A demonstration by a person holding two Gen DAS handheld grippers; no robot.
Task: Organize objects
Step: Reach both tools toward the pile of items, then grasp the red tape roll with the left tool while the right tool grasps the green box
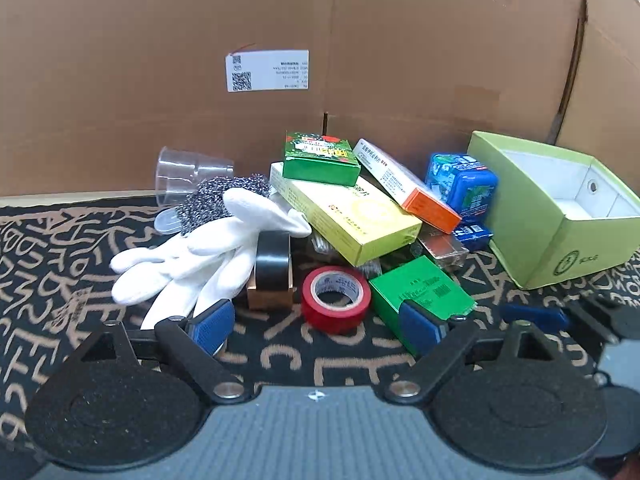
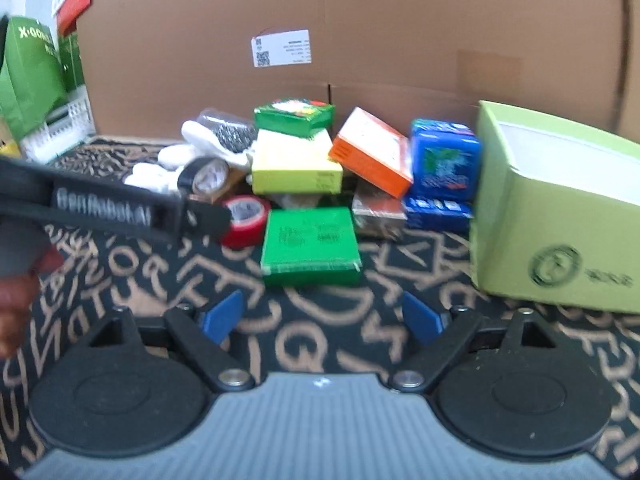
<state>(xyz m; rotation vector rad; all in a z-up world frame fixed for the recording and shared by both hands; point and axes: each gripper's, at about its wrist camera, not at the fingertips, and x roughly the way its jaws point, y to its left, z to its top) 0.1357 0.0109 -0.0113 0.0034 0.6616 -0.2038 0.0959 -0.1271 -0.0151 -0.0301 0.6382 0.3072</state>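
Observation:
A pile of objects lies on the patterned mat: a red tape roll [image 1: 335, 297], a black tape roll [image 1: 273, 261], white gloves [image 1: 192, 256], a steel scourer [image 1: 224, 200], a yellow box [image 1: 344, 216], green boxes [image 1: 420, 300] [image 1: 320, 158], an orange-ended box [image 1: 408, 184] and a blue pack [image 1: 464, 184]. An open light-green box [image 1: 560, 208] stands at the right. My left gripper [image 1: 320, 326] is open and empty, just in front of the red tape. My right gripper [image 2: 322, 318] is open and empty, in front of the flat green box [image 2: 310, 246].
A tall cardboard wall [image 1: 320, 40] stands behind the pile. A clear plastic cup [image 1: 188, 176] lies at the back left. The left gripper's body [image 2: 112, 204] crosses the right wrist view at the left. A white basket and green bags [image 2: 32, 80] stand far left.

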